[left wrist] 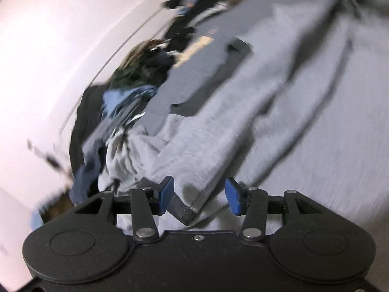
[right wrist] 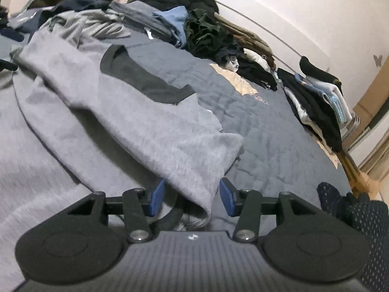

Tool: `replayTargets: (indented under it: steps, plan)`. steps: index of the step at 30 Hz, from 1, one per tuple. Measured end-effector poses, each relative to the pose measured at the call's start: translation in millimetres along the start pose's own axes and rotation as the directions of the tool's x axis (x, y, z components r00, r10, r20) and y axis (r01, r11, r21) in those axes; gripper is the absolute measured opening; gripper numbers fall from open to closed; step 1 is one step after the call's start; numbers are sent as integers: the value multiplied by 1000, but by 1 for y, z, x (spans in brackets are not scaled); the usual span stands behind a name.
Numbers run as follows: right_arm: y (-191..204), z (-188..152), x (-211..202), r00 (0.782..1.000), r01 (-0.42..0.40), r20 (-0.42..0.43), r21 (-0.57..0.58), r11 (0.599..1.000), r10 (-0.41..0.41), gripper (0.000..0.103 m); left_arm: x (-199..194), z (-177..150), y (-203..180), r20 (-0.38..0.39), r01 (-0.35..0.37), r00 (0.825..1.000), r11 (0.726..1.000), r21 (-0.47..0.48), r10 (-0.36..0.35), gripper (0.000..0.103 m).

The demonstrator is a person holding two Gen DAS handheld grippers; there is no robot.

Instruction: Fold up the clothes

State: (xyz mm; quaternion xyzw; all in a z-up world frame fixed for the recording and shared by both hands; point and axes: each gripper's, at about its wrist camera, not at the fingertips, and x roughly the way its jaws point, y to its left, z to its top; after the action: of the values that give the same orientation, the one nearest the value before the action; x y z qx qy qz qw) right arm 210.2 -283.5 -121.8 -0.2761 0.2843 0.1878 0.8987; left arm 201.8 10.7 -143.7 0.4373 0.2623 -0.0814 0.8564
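Observation:
A light grey sweatshirt with a black collar band (right wrist: pixel 136 77) lies spread on a dark blue-grey bedcover (right wrist: pixel 267 126). In the left wrist view the sweatshirt (left wrist: pixel 243 121) fills the frame, blurred by motion. My left gripper (left wrist: pixel 198 198) is open, its blue pads on either side of a dark-trimmed corner of the sweatshirt. My right gripper (right wrist: pixel 192 198) is open, its blue pads wide apart around a drooping fold of the grey sweatshirt (right wrist: pixel 189 165); the cloth hangs between them without being pinched.
A heap of dark, blue and brown clothes (right wrist: pixel 206 31) lies along the far edge by a white wall (right wrist: pixel 316 4). The same heap shows in the left wrist view (left wrist: pixel 136 85). A gloved hand (right wrist: pixel 359 214) is at the right. A brown door frame (right wrist: pixel 374 102) stands at the far right.

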Motion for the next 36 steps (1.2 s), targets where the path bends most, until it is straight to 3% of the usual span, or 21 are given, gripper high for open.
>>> replayTargets:
  steps: [1,2,3,4,5,9,11,14,16,18,20,21,22,23,26,30,31,33,36]
  plan:
    - [1,0,0,1000,1,4,-10,1000,-1,48,4,-2,-5,4,-12,1000,999,33,12,47]
    - [2,0,-1,1000,2,8,-21,1000,-2,39,9,-4,-9,7,-23,1000,998,58,22,44]
    - [2,-1,-1,1000,3,12,-31,1000,-3,33,14,-6,-11,8,-32,999,996,79,32,28]
    - [3,-1,-1,1000,4,16,-42,999,-4,14,19,-7,-10,0,-35,999,996,83,36,9]
    - [4,-1,-1,1000,5,20,-52,999,-4,3,21,-8,-6,-7,-35,999,996,80,35,7]
    - [7,-2,-3,999,11,36,-93,996,-7,2,11,-12,15,28,-64,998,995,73,62,4]
    - [9,-1,-5,999,11,37,-124,992,-7,2,5,-16,22,29,-74,997,990,117,71,3]
    - [13,-7,5,997,-47,-69,-147,988,37,3,13,-25,19,-61,5,998,985,173,6,4]
    - [15,-11,10,988,-89,-139,-137,987,70,8,20,-27,19,-123,83,990,988,127,-68,8]
    - [10,-10,7,983,-114,-156,-96,989,98,9,16,-25,27,-133,115,985,992,59,-107,14]
    - [-1,-4,-1,981,-131,-146,-29,991,126,15,5,-23,44,-118,170,978,984,-51,-175,32]
    - [-6,-4,-3,981,-136,-136,5,991,136,19,-3,-22,53,-101,188,975,976,-112,-200,48]
    - [-9,-3,-6,981,-141,-126,39,989,145,27,-10,-23,61,-78,194,975,966,-173,-210,55]
    - [-13,-3,-9,981,-146,-116,73,987,154,36,-18,-23,69,-53,200,975,951,-234,-218,55]
    - [-25,-2,-17,980,-162,-84,175,971,179,46,-37,-25,89,14,218,973,888,-406,-232,55]
    - [-41,-1,-27,978,-186,-37,306,934,207,49,-59,-29,98,88,262,960,751,-607,-264,55]
    - [-45,-1,-30,977,-192,-25,338,921,212,49,-65,-29,95,95,270,957,728,-630,-273,54]
    - [-53,-1,-35,975,-204,0,400,894,223,49,-78,-29,90,104,287,950,695,-659,-293,54]
    - [-47,-14,-70,974,-211,17,442,872,227,49,-109,-32,81,112,303,945,688,-659,-309,54]
